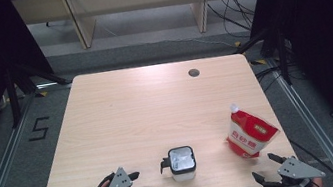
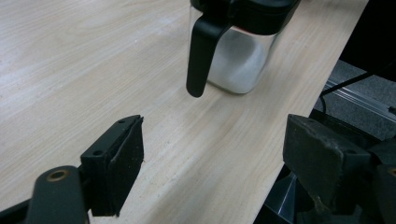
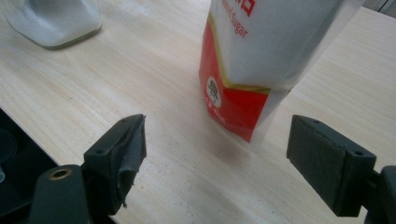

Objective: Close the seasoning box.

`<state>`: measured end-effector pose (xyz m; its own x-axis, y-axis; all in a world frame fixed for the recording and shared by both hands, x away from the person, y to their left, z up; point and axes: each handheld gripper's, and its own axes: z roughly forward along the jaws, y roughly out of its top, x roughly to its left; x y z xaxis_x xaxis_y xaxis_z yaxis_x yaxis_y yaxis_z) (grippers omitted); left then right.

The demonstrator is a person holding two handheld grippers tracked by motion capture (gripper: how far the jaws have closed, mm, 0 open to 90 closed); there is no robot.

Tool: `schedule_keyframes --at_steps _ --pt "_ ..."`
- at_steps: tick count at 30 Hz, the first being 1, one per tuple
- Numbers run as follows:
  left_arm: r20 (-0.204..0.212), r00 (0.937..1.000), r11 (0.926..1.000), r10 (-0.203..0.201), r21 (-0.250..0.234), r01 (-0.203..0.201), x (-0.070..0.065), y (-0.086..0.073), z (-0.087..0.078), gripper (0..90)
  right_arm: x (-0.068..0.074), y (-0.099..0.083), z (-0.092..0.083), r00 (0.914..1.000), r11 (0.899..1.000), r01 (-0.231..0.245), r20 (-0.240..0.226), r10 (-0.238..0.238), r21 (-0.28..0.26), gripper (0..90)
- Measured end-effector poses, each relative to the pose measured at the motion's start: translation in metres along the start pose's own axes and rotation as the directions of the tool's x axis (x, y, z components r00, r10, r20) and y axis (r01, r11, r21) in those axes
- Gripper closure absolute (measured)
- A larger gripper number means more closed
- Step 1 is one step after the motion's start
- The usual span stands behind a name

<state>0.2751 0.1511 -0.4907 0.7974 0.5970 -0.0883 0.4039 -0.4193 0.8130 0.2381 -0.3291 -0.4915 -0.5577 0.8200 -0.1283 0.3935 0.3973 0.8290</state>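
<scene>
Jar (image 1: 182, 162) near table (image 1: 124, 125) front edge, rigid, glassy, slippery: grip by handle (image 2: 201, 51). Sugar pouch (image 1: 249, 134) at right edge, soft: pinch high. Left gripper (image 1: 137, 186), right gripper (image 1: 266, 167): jaws spread, empty.

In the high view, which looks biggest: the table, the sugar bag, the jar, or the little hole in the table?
1. Table, by far.
2. Sugar bag, red and white.
3. Jar with the black lid; it looks nearly the bag's size, so the order of these two is unsure.
4. Hole, smallest.

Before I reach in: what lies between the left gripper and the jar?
Only bare tabletop separates the left gripper from the jar in the left gripper view.
</scene>
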Motion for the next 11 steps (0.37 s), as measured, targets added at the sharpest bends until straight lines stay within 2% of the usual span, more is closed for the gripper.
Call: schedule_keyframes --at_steps 1,2,4,5,6,7,8,9,10,11 --pt "-0.001 0.9996 0.9996 -0.029 -0.008 0.029 -0.001 -0.001 0.001 19.4 0.000 0.000 0.000 1.0000 1.000 -0.003 0.002 0.003 0.001 20.8" --pt "-0.003 0.9998 0.9998 -0.018 -0.006 0.018 0.000 -0.001 0.000 19.4 0.000 0.000 0.000 1.0000 1.000 -0.004 0.002 0.004 0.002 20.8" --pt "-0.019 0.9993 0.9995 -0.031 0.004 0.031 0.001 -0.002 0.000 19.1 0.000 0.000 0.000 1.0000 1.000 -0.002 0.001 0.002 0.002 20.8" --pt "-0.013 0.9991 0.9992 -0.039 0.005 0.039 0.002 -0.003 0.001 19.0 0.000 0.000 0.000 1.0000 1.000 -0.003 0.002 0.003 0.002 20.8" --pt "-0.016 0.9996 0.9996 -0.025 0.012 0.025 0.004 -0.003 0.001 18.9 0.001 0.000 0.000 1.0000 1.000 -0.009 0.002 0.009 0.005 20.8" --pt "-0.018 0.9986 0.9988 -0.049 -0.003 0.049 0.003 -0.004 0.003 18.9 0.001 0.000 0.000 1.0000 1.000 -0.009 0.002 0.009 0.006 20.8" --pt "-0.026 0.9997 0.9996 0.000 0.029 0.000 0.007 -0.004 0.001 18.9 0.001 0.000 0.001 0.9999 1.000 -0.011 -0.007 0.011 0.005 20.8" --pt "-0.033 0.9988 0.9990 -0.037 0.022 0.038 0.006 -0.005 0.002 18.9 -0.001 0.000 0.001 0.9999 1.000 -0.001 -0.010 0.001 0.009 20.8" --pt "-0.044 0.9989 0.9993 -0.016 0.034 0.017 0.008 -0.005 0.001 18.9 -0.002 0.000 0.001 0.9999 1.000 0.013 -0.004 -0.013 0.001 20.8" --pt "-0.051 0.9982 0.9990 -0.032 0.030 0.034 0.009 -0.005 0.002 18.9 -0.002 -0.001 0.001 0.9999 1.000 0.017 0.002 -0.017 -0.001 20.7"
